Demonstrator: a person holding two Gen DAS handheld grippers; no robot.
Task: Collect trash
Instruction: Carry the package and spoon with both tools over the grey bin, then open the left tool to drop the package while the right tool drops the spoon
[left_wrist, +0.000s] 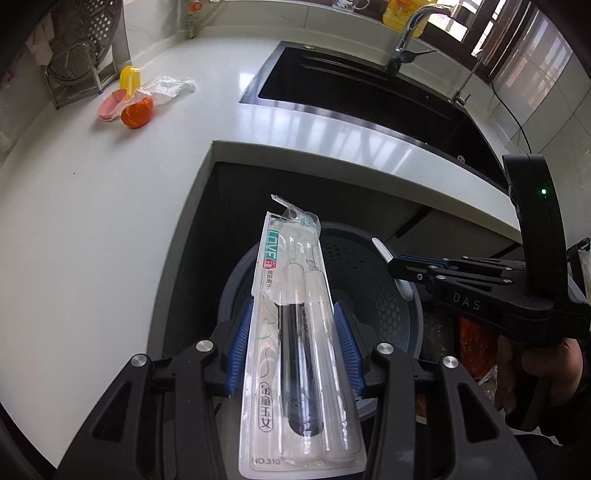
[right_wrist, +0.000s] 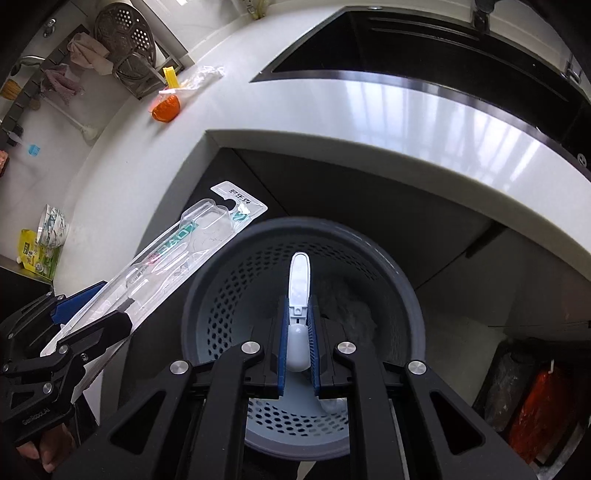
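The white countertop (left_wrist: 92, 229) wraps an inside corner; a perforated grey bin (right_wrist: 406, 295) stands on the floor below it. Both grippers hang over the bin's mouth, so the step in hand appears to be the drop.

The left gripper (left_wrist: 293, 350) is clamped across a toothbrush blister pack (left_wrist: 295, 332), a long clear shell on printed white card, apparently emptied. Its far end reaches above the bin rim.

The right gripper (right_wrist: 297, 332) is closed on a small white plastic handle (right_wrist: 300, 291), slim and rounded, directly above the bin interior.

Next move, as judged: part each set of fingers so both items fall inside.

More litter waits on the counter: an orange peel (left_wrist: 137, 112), a pink scrap (left_wrist: 110, 105), a crumpled clear wrapper (left_wrist: 168, 88).
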